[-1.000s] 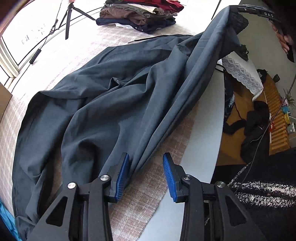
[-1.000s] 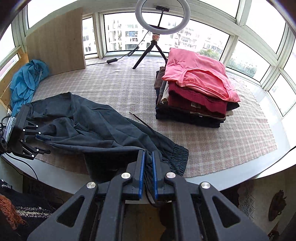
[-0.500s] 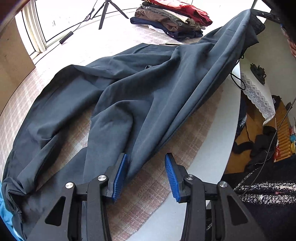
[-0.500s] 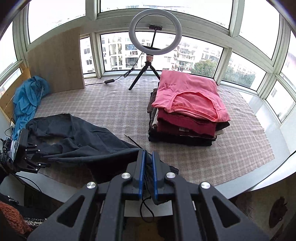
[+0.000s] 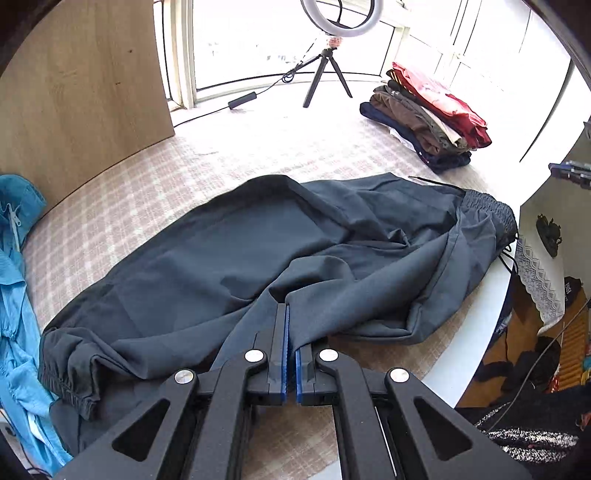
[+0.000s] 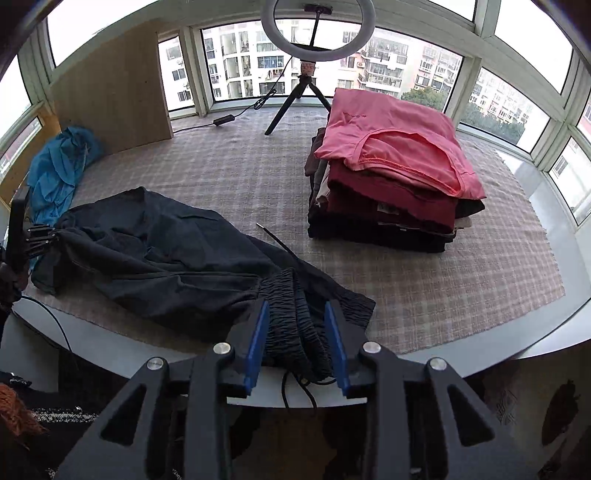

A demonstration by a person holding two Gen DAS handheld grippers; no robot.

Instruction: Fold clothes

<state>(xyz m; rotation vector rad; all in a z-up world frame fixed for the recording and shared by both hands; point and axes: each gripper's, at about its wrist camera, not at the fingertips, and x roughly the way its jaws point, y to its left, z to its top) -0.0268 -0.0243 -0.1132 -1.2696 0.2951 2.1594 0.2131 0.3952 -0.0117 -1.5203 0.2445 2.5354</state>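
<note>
Dark trousers (image 5: 258,251) sprawl across the checked mat (image 5: 184,173), left gripper (image 5: 289,328) clamped on a leg fold at six o'clock, right gripper (image 6: 297,332) spread wide around the waistband (image 6: 295,314), which may slide off the edge.

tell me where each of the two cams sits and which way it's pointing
Left wrist: on the left gripper, low over the mat, facing the window; its fingers are shut on the dark trousers.
Right wrist: on the right gripper, at the table's near edge, facing the windows; open fingers straddle the trousers' waistband.
Shared: the trousers, ring light, folded pile, blue garment, wooden board.
</note>
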